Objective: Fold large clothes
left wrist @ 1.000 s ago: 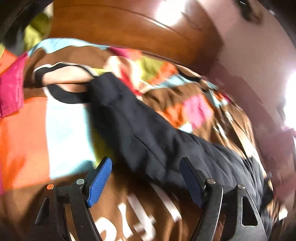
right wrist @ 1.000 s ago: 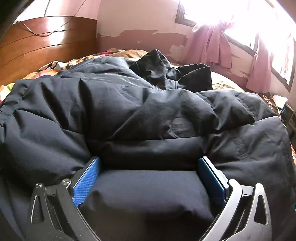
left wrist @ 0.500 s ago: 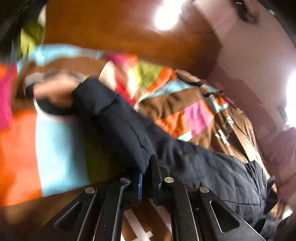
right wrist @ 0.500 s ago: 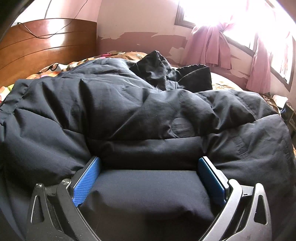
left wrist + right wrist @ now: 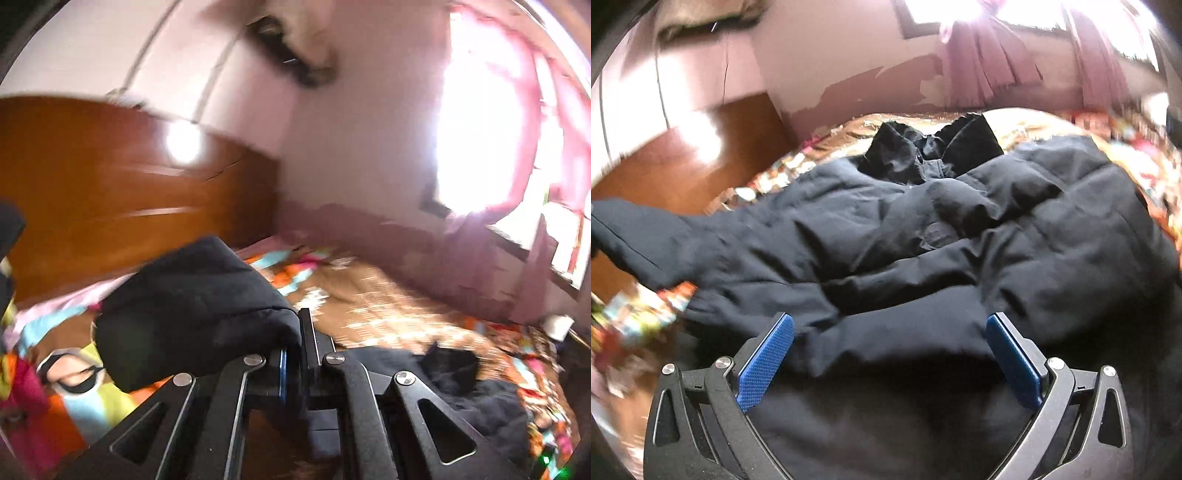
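Note:
A large black padded jacket (image 5: 923,236) lies spread on a bed with a colourful patchwork cover (image 5: 388,306). My left gripper (image 5: 293,343) is shut on the jacket's sleeve (image 5: 192,310) and holds it lifted above the cover. The same sleeve shows stretched out at the left of the right wrist view (image 5: 639,236). My right gripper (image 5: 886,354) is open, its blue pads (image 5: 764,362) on either side of a fold of the jacket's lower body. The collar (image 5: 934,147) lies at the far end.
A brown wooden headboard (image 5: 110,192) stands at the left end of the bed. A pink wall with peeling paint (image 5: 849,85) and a bright window with pink curtains (image 5: 491,140) lie behind. The rest of the jacket (image 5: 461,373) lies at my left gripper's right.
My left gripper closed on the sleeve and lifted it up off the cover, swinging toward the room. The right gripper stayed open and pulled back and up a little over the jacket.

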A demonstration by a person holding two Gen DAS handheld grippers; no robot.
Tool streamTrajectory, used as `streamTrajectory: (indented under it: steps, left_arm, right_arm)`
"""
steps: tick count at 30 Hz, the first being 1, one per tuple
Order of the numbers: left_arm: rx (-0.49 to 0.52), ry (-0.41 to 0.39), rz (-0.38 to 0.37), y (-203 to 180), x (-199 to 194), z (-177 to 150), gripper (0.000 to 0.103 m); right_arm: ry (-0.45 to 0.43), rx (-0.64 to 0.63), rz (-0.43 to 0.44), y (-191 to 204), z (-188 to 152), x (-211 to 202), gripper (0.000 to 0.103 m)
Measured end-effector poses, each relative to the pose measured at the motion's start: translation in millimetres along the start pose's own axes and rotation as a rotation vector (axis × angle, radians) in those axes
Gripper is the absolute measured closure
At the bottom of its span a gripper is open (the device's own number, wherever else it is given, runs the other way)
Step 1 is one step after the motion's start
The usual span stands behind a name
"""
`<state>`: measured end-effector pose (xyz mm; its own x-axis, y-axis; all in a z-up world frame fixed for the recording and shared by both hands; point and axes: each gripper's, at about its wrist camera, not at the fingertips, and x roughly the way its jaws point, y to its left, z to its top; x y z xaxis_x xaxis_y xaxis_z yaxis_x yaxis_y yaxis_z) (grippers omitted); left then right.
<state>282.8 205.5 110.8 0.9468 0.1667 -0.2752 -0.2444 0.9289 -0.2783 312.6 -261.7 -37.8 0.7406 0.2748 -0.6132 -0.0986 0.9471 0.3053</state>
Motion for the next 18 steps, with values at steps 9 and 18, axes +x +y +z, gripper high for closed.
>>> streamTrajectory:
  steps: [9,18]
  left_arm:
    - [0.240,0.046,-0.277,-118.3,-26.5,-24.8,0.098]
    - [0.486,0.208,-0.497,-222.8,-52.2,-126.1,0.098]
  right_arm:
    - [-0.048,0.147,0.006,-51.2,-20.2,-86.7,0.001]
    - [-0.110,0.244,0.017,-108.4,-45.9,-140.9,0.001]
